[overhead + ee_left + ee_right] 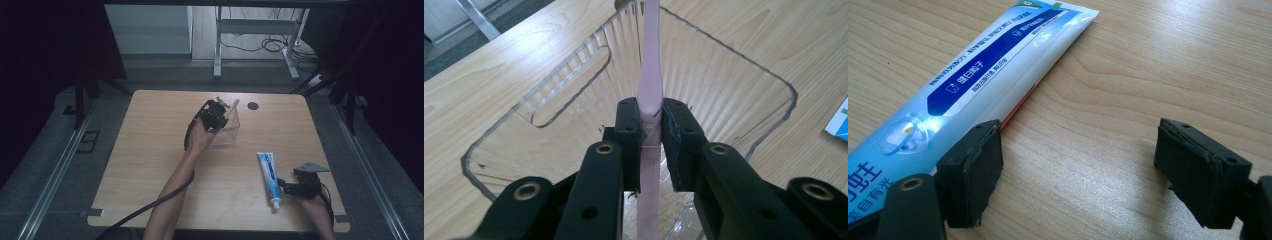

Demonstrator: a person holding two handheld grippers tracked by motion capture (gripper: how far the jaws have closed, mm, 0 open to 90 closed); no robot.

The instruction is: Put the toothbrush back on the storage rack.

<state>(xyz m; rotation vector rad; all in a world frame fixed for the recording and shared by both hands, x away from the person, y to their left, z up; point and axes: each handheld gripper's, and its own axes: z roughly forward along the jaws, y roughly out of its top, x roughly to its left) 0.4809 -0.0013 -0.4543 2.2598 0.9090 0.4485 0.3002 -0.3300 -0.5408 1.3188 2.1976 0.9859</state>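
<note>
The fingers [631, 135] of my left gripper [651, 142] are pinching the pink handle of the one toothbrush [649, 85], nearly closed on it, with both pads pressing its sides. I am holding that toothbrush upright inside the single clear plastic bin [769, 75], its lower end reaching down toward the ribbed floor and its head rising past the far rim. In the high view, my left gripper [218, 114] is hovering over the bin [231, 131] near the middle of the desk [150, 150], and the toothbrush [233, 104] is poking out above it. The fingers [973, 165] of my right gripper [1083, 170] are standing wide apart, gripping nothing, low over bare wood. One finger is sitting just beside the one toothpaste tube [978, 80], which is lying flat on the desk; I cannot tell whether it is touching. From above, my right gripper [284, 187] is resting near the desk's front right, beside the tube's [268, 175] capped end, well apart from the bin. I am counting one toothbrush, one tube, one bin.
</note>
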